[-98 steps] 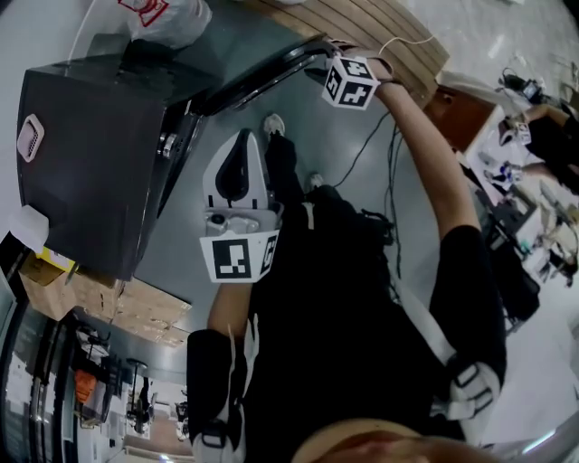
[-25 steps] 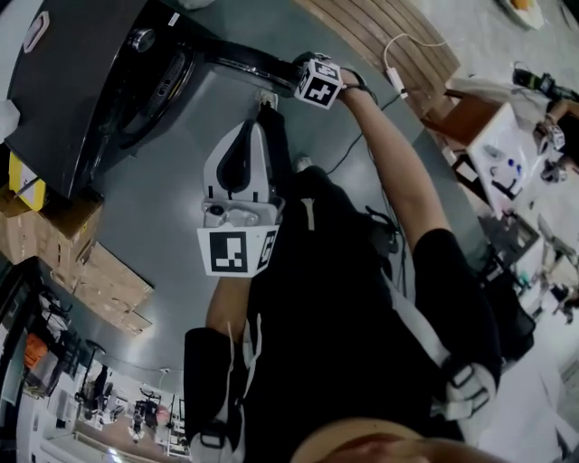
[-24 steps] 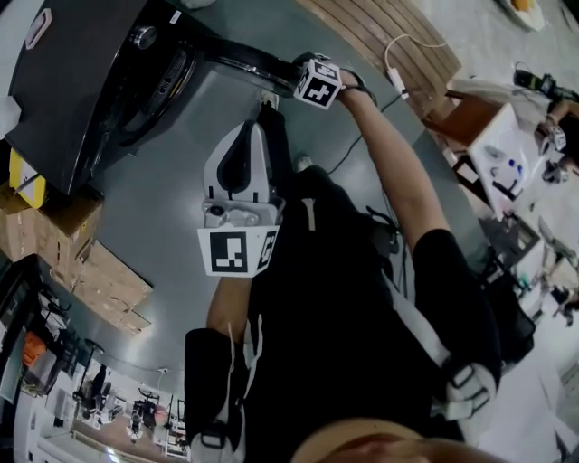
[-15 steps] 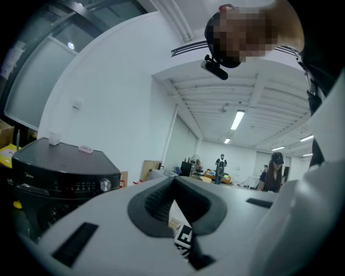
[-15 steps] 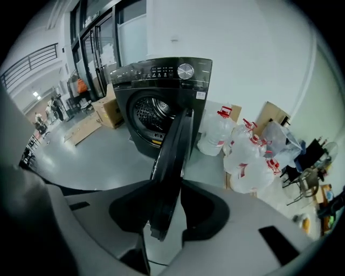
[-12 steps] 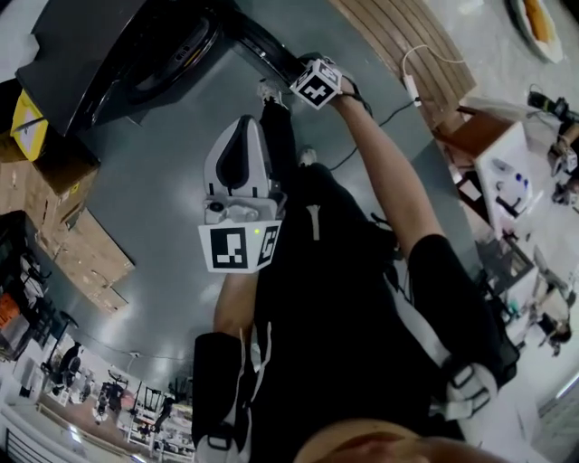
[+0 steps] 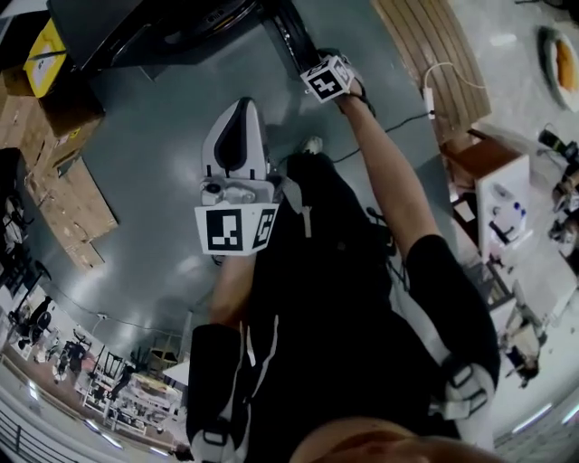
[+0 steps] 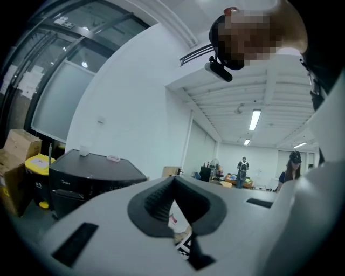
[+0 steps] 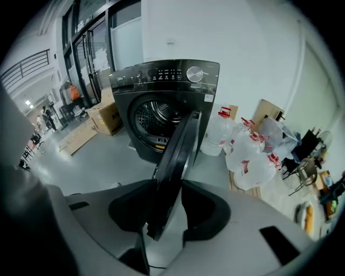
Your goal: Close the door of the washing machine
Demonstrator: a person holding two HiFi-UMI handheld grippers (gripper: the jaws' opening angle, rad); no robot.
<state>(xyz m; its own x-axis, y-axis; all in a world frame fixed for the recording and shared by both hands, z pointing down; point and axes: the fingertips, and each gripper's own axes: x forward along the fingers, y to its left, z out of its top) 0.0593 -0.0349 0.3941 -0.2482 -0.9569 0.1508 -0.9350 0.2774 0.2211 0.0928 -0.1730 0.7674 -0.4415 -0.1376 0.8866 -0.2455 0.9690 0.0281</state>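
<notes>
The black front-loading washing machine stands ahead with its drum showing, and it lies at the top edge of the head view. Its round door hangs partly open, edge-on toward me. My right gripper straddles the door's free edge; its jaws are opening, the left pad still lies along the door and a gap shows at the right pad. In the head view that gripper reaches to the door. My left gripper hovers over the floor, shut and empty.
Several large water jugs stand right of the machine. Cardboard boxes lie to its left, also seen in the head view. A slatted wooden platform with a cable crosses the upper right. People stand far off.
The door has swung closer to the machine, with my right gripper following on its edge. The machine has slid to the top of the head view. My left gripper has drifted sideways.
</notes>
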